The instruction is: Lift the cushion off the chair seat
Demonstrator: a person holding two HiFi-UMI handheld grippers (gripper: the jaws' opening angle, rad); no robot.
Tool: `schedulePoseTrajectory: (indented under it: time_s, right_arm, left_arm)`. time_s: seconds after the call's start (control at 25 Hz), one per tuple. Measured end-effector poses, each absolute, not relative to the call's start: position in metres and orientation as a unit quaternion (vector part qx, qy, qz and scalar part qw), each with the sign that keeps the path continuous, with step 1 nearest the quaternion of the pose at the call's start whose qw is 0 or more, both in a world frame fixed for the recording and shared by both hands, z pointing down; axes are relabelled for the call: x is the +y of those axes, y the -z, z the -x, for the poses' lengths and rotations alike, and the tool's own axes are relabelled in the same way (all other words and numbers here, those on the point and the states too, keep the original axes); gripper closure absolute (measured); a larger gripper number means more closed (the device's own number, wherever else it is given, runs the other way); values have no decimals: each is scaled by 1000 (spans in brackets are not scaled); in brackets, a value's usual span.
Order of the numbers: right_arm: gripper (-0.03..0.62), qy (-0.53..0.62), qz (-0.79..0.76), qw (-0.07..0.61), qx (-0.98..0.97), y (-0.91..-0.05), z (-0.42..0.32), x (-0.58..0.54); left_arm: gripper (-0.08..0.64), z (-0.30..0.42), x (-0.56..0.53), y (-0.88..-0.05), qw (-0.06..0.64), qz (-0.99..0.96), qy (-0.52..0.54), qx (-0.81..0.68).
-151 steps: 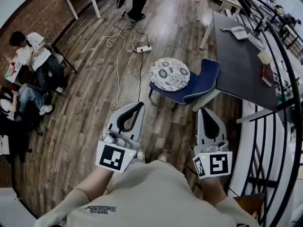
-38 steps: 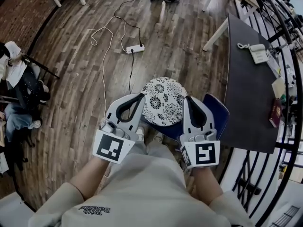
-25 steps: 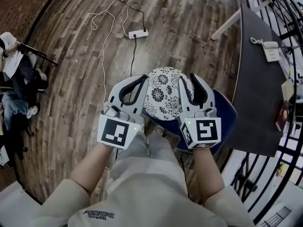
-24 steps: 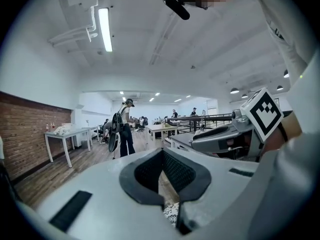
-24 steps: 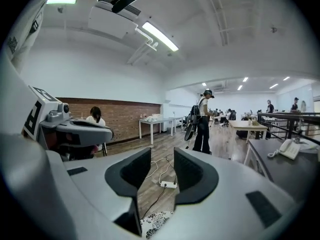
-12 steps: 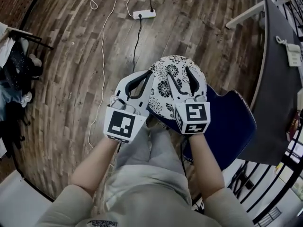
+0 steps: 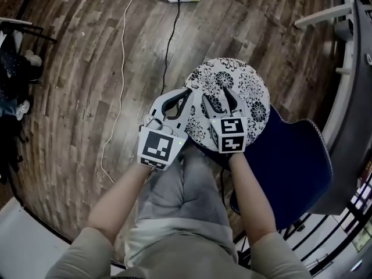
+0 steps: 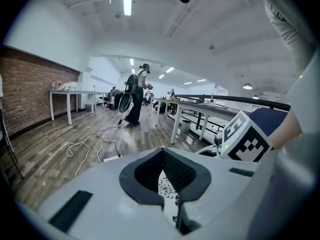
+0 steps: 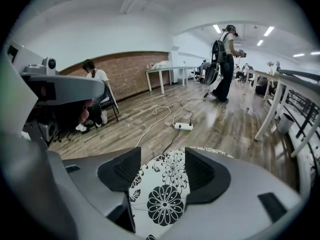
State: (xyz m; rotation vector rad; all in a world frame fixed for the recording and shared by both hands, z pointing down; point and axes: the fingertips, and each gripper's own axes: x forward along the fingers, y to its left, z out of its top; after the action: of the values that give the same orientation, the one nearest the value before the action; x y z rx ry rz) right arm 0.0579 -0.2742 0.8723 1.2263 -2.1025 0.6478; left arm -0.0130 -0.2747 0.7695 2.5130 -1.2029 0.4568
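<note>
Right hand-held gripper point(image 7: 216, 93), jaws opening empty, above flat round cushion point(image 7: 244, 77).

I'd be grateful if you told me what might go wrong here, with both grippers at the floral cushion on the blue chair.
1. The right gripper, its jaws opening, is over the flat top of the cushion, not its rim. Closing there may pinch only the fabric, or slip off.
2. The left gripper has its jaws together by the cushion's edge. A one-sided lift could let the cushion droop or slide back onto the chair.
</note>
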Motion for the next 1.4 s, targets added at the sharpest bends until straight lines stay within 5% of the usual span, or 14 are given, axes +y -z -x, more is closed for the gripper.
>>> schedulePoseTrajectory:
  time_s: [0.72,0.92,1.04,1.4]
  right_arm:
    - [337,-264,-419,436,-751,-1036,-63,-241]
    - [439,-248,-423,441,-752,-1032,-64,-242]
    - [575,-253,-434,436,-747,-1029,-66,-243]
    - [586,-270,-509,339,-744,-916,-87,-260]
  left_arm:
    - [555,11,-243,-944,231,-859,-244,-386]
    - [555,9,-246,-946,230,-859,-242,-389]
    - [555,10,-245,-939,228,-856,-243,-395]
    - [555,12,-246,-847,204,-860,-233,-405]
